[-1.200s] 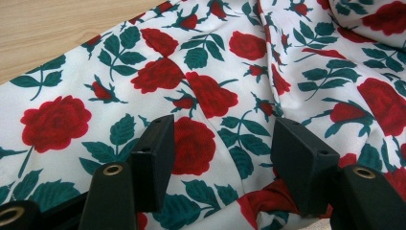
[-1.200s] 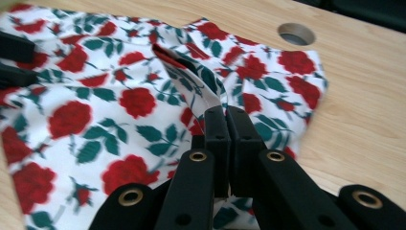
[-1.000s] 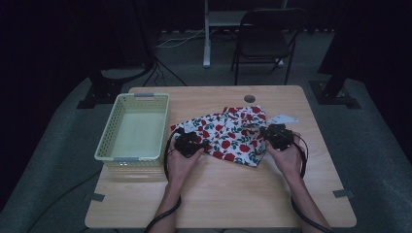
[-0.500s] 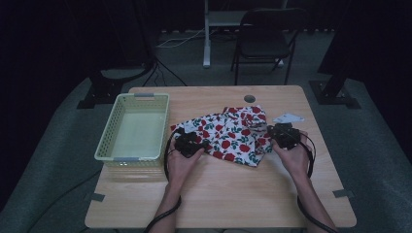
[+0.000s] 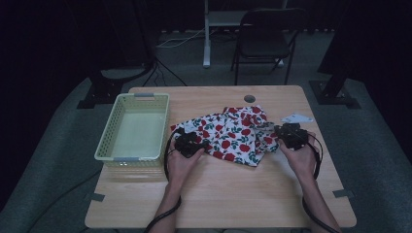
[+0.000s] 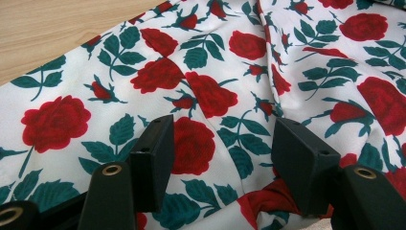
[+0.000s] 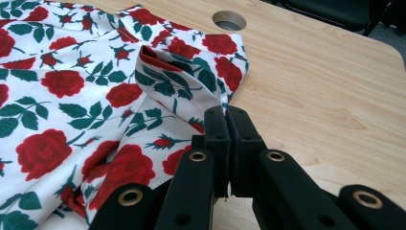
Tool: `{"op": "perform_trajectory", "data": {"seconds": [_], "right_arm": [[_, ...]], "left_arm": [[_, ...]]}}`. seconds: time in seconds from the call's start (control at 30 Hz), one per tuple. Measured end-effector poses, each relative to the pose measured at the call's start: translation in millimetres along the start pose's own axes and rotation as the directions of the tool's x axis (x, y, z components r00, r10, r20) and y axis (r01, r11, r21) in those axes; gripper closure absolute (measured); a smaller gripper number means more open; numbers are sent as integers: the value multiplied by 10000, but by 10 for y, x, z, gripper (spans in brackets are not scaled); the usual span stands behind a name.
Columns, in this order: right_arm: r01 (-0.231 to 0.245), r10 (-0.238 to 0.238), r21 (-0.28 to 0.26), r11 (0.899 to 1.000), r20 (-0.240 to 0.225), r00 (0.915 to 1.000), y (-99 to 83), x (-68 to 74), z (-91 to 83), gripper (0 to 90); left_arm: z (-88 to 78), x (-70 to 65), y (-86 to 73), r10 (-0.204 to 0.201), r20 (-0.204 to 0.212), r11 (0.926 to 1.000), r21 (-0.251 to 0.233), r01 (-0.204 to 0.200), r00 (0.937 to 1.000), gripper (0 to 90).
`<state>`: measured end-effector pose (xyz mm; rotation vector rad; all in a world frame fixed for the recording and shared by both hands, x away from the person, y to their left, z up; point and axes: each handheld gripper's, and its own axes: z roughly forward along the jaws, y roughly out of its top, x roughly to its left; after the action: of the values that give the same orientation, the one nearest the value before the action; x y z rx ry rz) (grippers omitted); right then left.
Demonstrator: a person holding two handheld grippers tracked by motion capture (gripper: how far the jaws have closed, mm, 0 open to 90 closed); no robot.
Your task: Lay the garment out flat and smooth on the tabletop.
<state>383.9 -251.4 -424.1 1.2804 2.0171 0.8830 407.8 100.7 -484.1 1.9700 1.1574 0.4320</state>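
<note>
Right claw [image 7: 225, 120], rose cloth [image 7: 72, 96], wooden table [image 7: 325, 81]

The scene holds one rose-print cloth [image 5: 233, 138] at centre, one pale green basket [image 5: 109, 133] at left, two grippers, one folding chair [image 5: 265, 41] at top, and one wooden table [image 5: 233, 194].

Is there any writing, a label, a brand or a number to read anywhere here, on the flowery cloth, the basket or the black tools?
None can be read.
The rose-print cloth bears only roses and leaves.
The basket shows no label.
The left gripper and right gripper show plain black jaws, no marking.
The small pale card on the table is too small to tell.
</note>
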Motion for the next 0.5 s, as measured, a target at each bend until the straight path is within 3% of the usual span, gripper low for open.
{"op": "perform_trajectory", "data": {"seconds": [0.5], "right_arm": [[-320, 320, -29, 9995, 214, 9993, -79, -166, -66, 885]], "left_arm": [[-1, -2, -2, -5, 2, 10000, -8, 5, 10000, 421]]}}
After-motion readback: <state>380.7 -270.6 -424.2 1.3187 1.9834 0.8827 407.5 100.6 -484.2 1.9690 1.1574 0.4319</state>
